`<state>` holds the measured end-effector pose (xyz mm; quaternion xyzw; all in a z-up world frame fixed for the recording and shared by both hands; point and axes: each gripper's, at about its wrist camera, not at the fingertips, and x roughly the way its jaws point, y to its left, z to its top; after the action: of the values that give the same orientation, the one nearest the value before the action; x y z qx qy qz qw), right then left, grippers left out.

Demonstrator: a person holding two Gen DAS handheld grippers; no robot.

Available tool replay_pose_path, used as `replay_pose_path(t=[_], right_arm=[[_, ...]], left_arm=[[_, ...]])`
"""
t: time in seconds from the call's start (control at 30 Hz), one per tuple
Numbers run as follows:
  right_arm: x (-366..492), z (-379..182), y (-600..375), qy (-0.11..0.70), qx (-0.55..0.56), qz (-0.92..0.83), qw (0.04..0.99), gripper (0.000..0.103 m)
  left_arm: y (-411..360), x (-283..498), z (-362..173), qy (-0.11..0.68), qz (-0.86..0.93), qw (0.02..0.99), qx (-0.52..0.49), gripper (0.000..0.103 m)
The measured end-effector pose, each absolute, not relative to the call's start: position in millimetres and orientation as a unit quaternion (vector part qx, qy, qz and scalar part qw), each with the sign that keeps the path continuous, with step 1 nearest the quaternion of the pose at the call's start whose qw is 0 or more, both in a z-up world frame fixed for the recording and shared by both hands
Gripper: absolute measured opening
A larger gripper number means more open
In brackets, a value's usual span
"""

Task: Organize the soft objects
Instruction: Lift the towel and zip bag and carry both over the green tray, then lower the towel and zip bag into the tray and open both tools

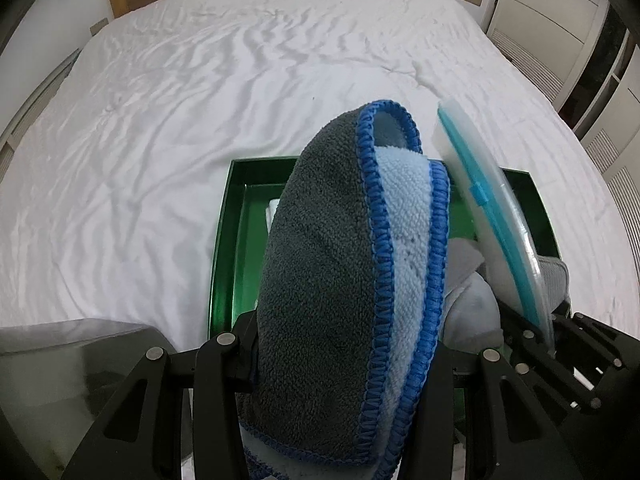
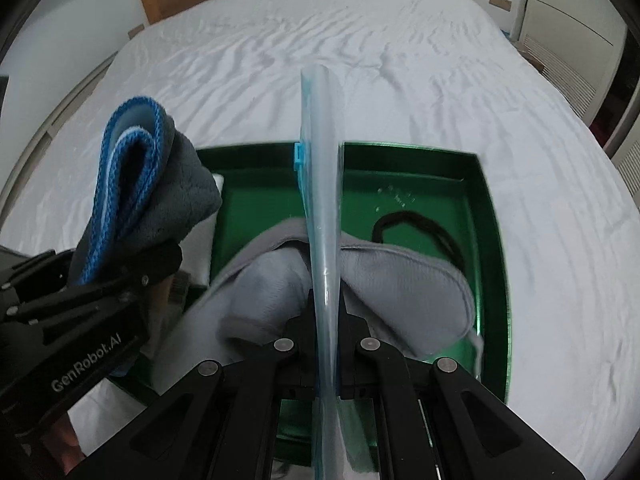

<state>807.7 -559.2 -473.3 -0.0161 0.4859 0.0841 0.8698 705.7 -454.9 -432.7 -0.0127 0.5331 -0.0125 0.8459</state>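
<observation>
Folded towel (image 1: 320, 280) clamped in left gripper (image 1: 344, 344), above green tray (image 1: 224, 240)

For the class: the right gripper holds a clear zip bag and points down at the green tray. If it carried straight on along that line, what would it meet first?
Most likely the grey cloth item lying in the green tray, directly beyond the right gripper and its clear zip bag. The tray floor comes after; depth is uncertain.
</observation>
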Motion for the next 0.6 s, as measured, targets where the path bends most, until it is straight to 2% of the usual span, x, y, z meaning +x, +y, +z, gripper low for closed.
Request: replay_pose_path(t=[0.47, 0.6], right_arm=[[819.6, -497.1, -548.1, 0.512, -0.035, 0.088, 0.853, 0.009], [819.7, -499.2, -549.1, 0.513, -0.037, 0.087, 0.853, 0.009]], left_arm=[[-459.4, 708.4, -441.8, 0.542, -0.012, 0.84, -0.001, 0.042], [-463.1, 711.1, -446.6, 0.552, -0.008, 0.834, 0.005, 0.046]])
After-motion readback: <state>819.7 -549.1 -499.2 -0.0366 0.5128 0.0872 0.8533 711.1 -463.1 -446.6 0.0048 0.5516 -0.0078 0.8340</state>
